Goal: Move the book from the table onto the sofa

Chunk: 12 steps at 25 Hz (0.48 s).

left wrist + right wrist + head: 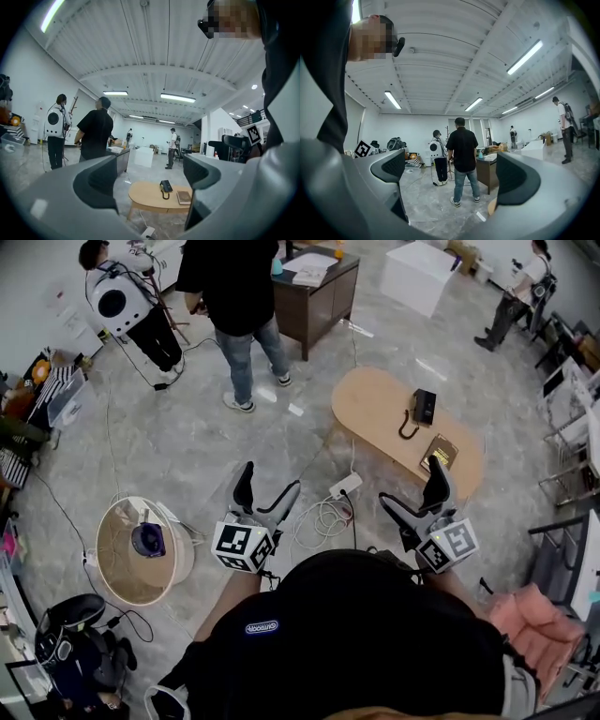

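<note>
From the head view, the book (440, 452) lies flat near the right end of the oval wooden desk (375, 399), close to the edge nearest the person, with a black handset (424, 407) just beyond it. The left claw (269, 482) and the right claw (412, 488) are both held level in front of the body, short of the desk, and each is spread wide with nothing in it. A pink cushioned seat (536, 617) shows at the lower right; I take that for the sofa. The right claw is the nearer one to the book, so it looks the natural one to reach with.

In the left gripper view, the jaws stand wide apart and empty. The desk shows in the gap between them, the book (183, 197) off to the right of centre, well away. If this claw were to do the job, it would first need swinging round so the book sits in the middle.

In the right gripper view, the jaws are again fully apart and empty. They point at a person in a black shirt (462, 147), not at the book, which is out of sight. I'd turn it rightward first, then come in low and slip one jaw under the overhanging spine.
</note>
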{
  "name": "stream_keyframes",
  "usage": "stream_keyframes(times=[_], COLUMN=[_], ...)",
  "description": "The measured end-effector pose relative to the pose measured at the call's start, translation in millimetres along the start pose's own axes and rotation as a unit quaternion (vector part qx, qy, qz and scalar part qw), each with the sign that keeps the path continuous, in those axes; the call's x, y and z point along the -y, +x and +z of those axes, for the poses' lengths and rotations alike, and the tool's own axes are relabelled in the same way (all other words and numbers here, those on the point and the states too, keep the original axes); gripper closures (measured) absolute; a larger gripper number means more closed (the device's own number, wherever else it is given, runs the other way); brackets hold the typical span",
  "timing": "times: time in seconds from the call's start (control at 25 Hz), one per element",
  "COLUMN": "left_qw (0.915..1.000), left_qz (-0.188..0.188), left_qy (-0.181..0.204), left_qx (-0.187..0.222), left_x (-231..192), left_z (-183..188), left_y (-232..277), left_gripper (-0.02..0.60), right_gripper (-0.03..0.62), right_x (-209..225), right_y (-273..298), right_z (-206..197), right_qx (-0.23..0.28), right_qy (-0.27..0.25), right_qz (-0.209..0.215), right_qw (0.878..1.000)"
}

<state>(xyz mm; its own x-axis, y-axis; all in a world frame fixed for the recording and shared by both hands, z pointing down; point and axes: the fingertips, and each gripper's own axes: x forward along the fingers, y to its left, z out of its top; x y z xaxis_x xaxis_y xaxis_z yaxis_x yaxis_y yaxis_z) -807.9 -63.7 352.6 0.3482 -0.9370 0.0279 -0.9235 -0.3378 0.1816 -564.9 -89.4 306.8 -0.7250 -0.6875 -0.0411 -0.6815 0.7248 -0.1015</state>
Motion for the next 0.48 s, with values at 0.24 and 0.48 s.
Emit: stream_keyframes(times=[0.24, 0.48], left_qw=[0.9983, 0.9869], left_qz=[0.055, 0.147], left_qy=[0.017, 0.027], left_qx=[0.008, 0.06], left_x=[-14, 2], left_z=[8, 36], left_y=[25, 77], left_gripper=[0.147, 0.147], right_gripper=[-0.018, -0.018], right_x=[69, 186], right_y=[-24, -56], right_z=[0, 14], right_qx=[0.03, 0.071], right_qy=[0.032, 0.059], right_qz=[-0.046, -0.098], right_qw=[0.998, 0.991])
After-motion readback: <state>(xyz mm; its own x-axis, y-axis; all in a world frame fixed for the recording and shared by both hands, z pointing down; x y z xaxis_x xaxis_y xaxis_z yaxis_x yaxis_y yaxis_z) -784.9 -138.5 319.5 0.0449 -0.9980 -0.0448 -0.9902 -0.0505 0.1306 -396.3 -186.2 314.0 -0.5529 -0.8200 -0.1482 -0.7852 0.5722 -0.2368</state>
